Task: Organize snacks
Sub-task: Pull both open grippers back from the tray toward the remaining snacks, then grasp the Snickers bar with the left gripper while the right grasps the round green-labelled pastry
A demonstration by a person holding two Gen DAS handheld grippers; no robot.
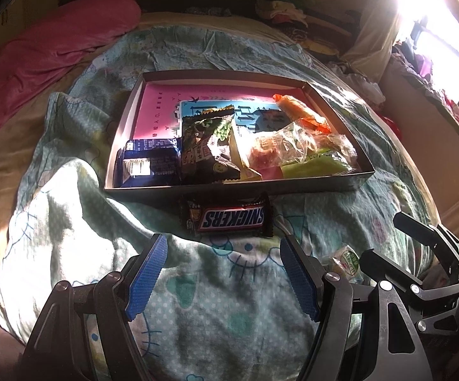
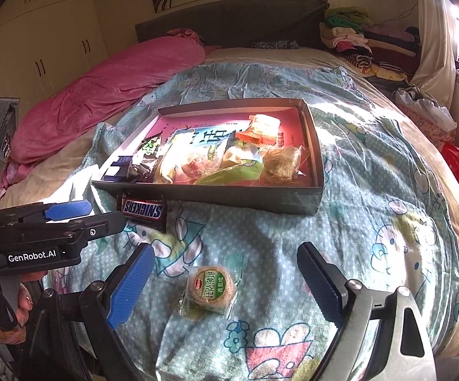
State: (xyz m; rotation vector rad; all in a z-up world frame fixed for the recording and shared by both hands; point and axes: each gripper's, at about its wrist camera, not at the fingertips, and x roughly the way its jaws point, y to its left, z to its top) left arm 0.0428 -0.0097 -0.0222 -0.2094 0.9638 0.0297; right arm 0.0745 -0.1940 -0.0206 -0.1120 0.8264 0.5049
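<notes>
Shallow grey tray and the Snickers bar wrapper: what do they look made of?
The shallow grey tray looks like thin matte cardboard: straight folded walls, sharp corners, a printed pink floor. The Snickers bar wrapper looks like glossy plastic film: light glints along its top and the ends are crimped.

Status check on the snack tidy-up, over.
Left gripper and right gripper open, empty. Snickers bar, round biscuit outside box. Nothing blocking.
</notes>
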